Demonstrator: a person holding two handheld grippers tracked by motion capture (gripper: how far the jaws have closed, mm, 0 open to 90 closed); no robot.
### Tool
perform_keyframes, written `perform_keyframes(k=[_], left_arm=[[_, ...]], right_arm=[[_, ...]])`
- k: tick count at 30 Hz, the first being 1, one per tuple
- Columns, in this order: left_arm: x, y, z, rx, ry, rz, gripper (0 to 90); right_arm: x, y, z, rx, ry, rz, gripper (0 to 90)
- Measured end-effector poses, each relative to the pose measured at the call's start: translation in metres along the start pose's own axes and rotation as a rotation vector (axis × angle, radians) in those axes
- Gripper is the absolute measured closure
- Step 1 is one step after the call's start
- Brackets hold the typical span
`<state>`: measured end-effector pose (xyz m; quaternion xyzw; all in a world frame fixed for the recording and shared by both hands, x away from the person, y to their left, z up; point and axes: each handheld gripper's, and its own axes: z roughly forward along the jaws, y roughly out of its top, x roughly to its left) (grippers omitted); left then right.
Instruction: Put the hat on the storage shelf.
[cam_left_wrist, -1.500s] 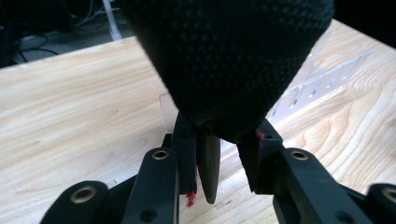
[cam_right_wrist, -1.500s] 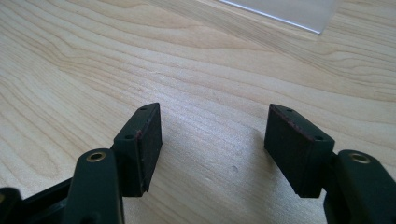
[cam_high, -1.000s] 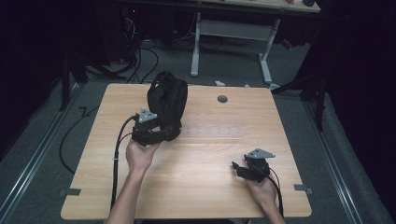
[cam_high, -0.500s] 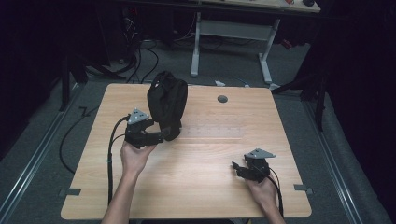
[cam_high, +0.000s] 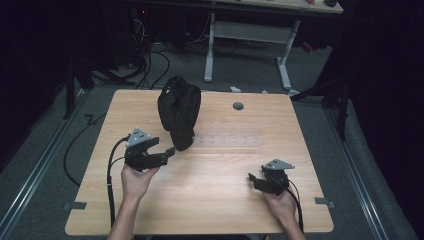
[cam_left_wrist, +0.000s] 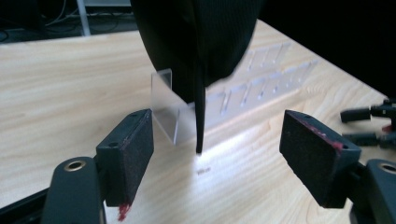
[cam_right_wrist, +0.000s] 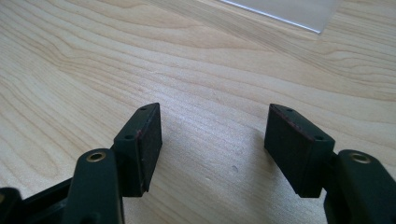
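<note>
A black fabric bag (cam_high: 179, 112) stands upright at the back middle of the wooden table (cam_high: 150, 215). Its base rests on the left end of a clear slotted acrylic rack (cam_high: 230, 140). My left gripper (cam_high: 167, 154) is open just to the front left of the bag, apart from it. In the left gripper view the bag (cam_left_wrist: 201, 42) hangs close ahead, and a thin black strap (cam_left_wrist: 200, 116) drops down between the open jaws of the left gripper (cam_left_wrist: 217, 154) in front of the clear rack (cam_left_wrist: 252, 88). My right gripper (cam_high: 253, 181) is open near the front right, low over bare wood (cam_right_wrist: 212, 144).
A round grey grommet (cam_high: 238, 106) sits in the table's back edge area. Cables trail from both grippers toward the front. A second desk's legs (cam_high: 210, 45) and floor cables lie beyond the table. A corner of the clear rack (cam_right_wrist: 289, 9) shows ahead of the right gripper.
My left gripper has drawn back from the bag toward the front left and now stands apart from it. The right gripper has stayed where it was.
</note>
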<state>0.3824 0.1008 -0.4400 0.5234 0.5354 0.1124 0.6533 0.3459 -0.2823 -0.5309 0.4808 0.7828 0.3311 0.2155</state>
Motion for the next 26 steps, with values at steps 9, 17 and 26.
perform_keyframes(k=[9, 17, 26], left_arm=[[0.051, -0.062, 0.002, 0.074, 0.166, 0.049, 28.2], [0.066, -0.084, 0.006, 0.103, 0.278, 0.15, 27.6], [0.066, -0.084, 0.006, 0.099, 0.284, 0.145, 26.6]], right_arm=[[0.0, 0.0, 0.0, 0.0, 0.0, 0.0, 36.8], [0.0, 0.0, 0.0, -0.001, 0.0, -0.005, 36.7], [0.0, 0.0, 0.0, -0.001, 0.001, -0.005, 36.7]])
